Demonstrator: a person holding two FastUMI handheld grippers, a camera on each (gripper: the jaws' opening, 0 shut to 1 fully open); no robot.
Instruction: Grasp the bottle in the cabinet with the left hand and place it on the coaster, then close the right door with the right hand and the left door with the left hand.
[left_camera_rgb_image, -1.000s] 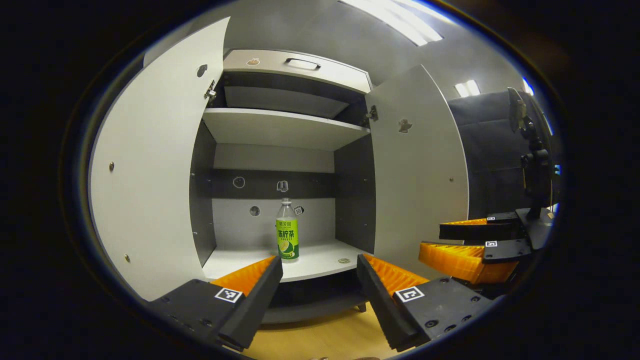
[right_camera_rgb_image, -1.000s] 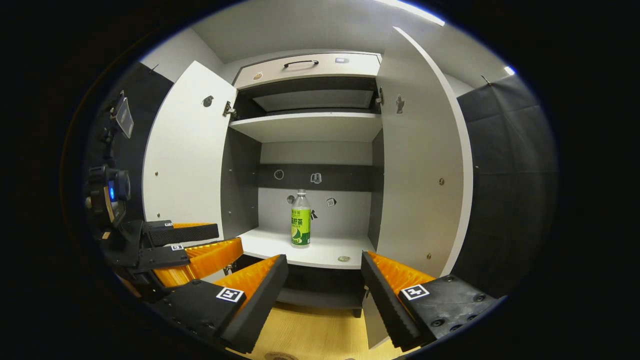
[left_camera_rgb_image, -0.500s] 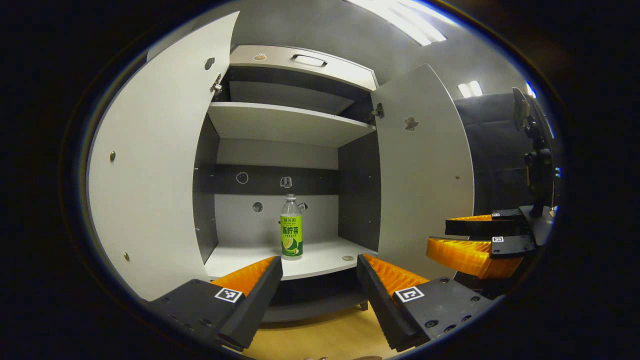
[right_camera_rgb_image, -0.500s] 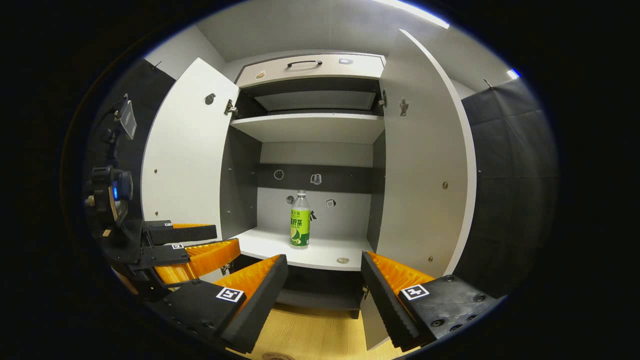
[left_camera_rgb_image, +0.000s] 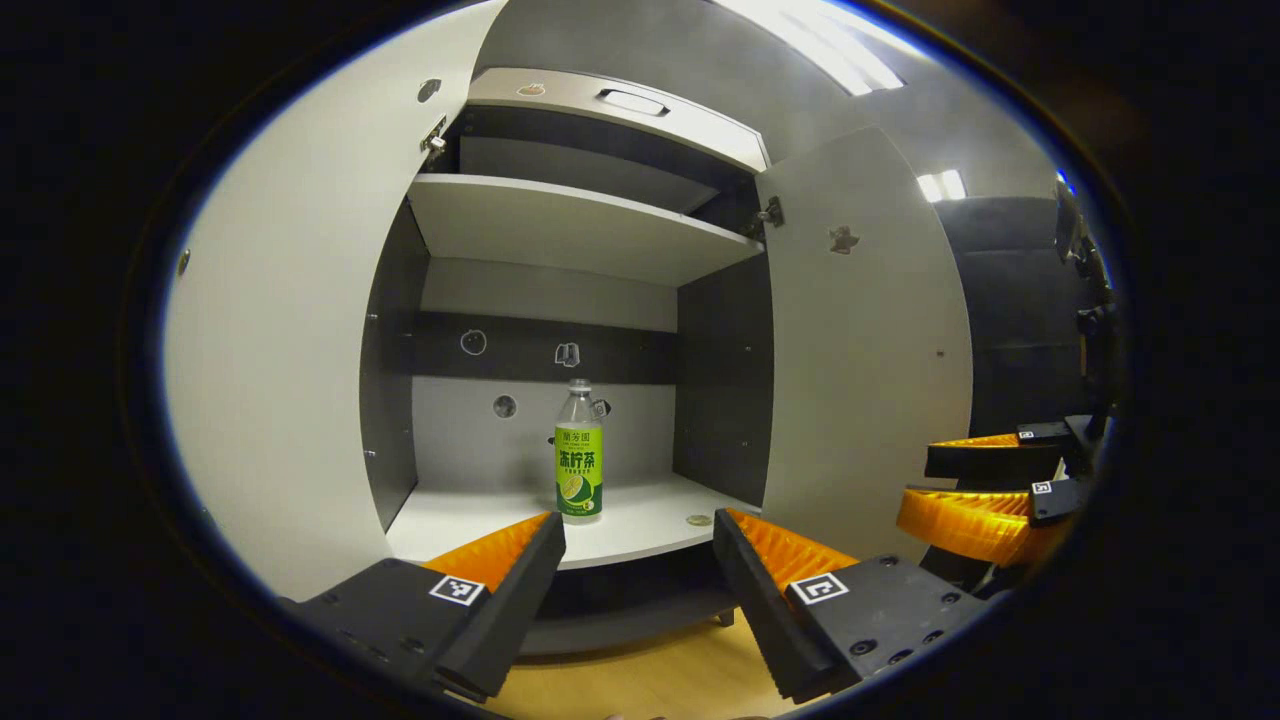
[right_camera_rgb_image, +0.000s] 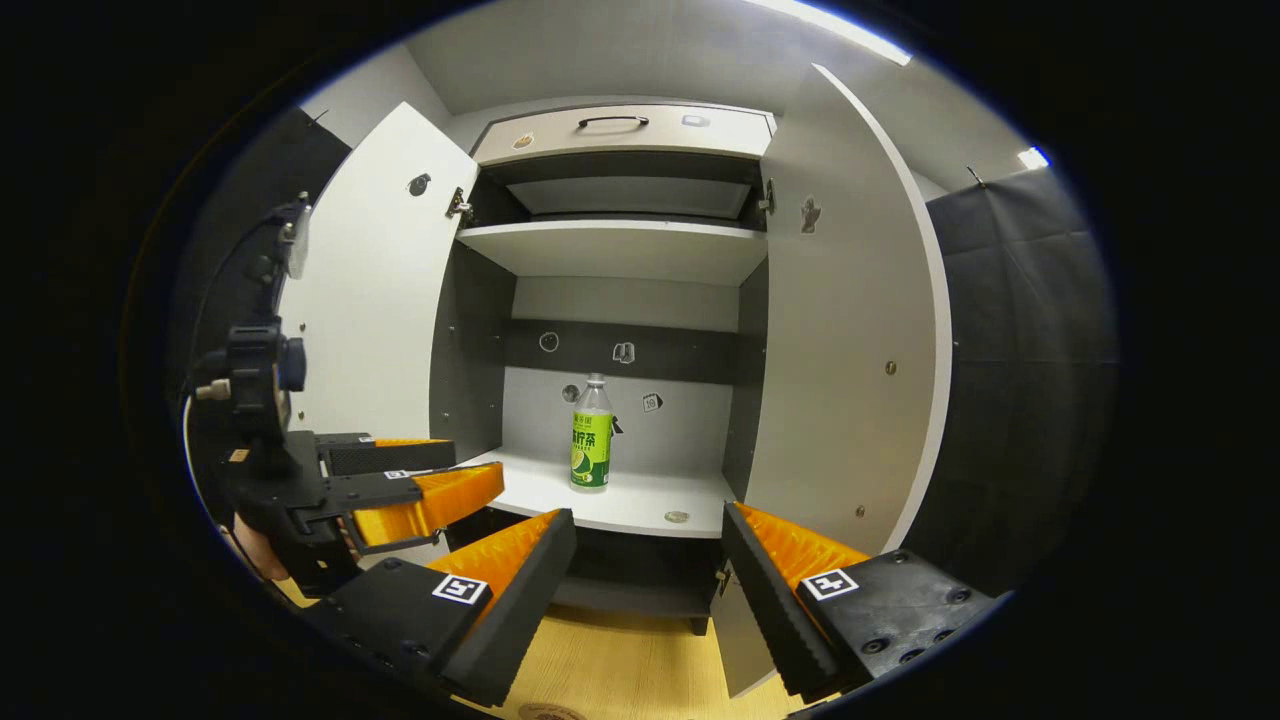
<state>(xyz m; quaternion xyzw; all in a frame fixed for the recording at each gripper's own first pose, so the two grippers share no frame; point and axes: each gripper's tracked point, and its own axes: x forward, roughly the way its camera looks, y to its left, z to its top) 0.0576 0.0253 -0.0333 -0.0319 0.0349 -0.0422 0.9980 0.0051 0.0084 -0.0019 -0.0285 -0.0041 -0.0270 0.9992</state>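
A clear bottle (left_camera_rgb_image: 578, 452) (right_camera_rgb_image: 591, 434) with a green label stands upright on the lower shelf (left_camera_rgb_image: 640, 525) of the white cabinet. Both doors are swung wide: the left door (left_camera_rgb_image: 290, 350) (right_camera_rgb_image: 375, 290) and the right door (left_camera_rgb_image: 865, 340) (right_camera_rgb_image: 850, 330). My left gripper (left_camera_rgb_image: 640, 530) is open in front of the shelf, short of the bottle, nothing between its fingers; it also appears in the right gripper view (right_camera_rgb_image: 450, 478). My right gripper (right_camera_rgb_image: 650, 535) is open and empty, lower and further back; its orange fingers (left_camera_rgb_image: 965, 515) appear beside the right door.
An upper shelf (left_camera_rgb_image: 580, 215) spans the cabinet above the bottle, with a drawer (right_camera_rgb_image: 625, 130) and handle on top. A small round item (left_camera_rgb_image: 697, 520) lies on the lower shelf near its front edge. Wooden floor (right_camera_rgb_image: 620, 680) lies below the cabinet. A hand (right_camera_rgb_image: 258, 550) holds the left gripper.
My left gripper has moved forward toward the cabinet; the doors and bottle loom larger. The right gripper has hardly moved. Both stayed open.
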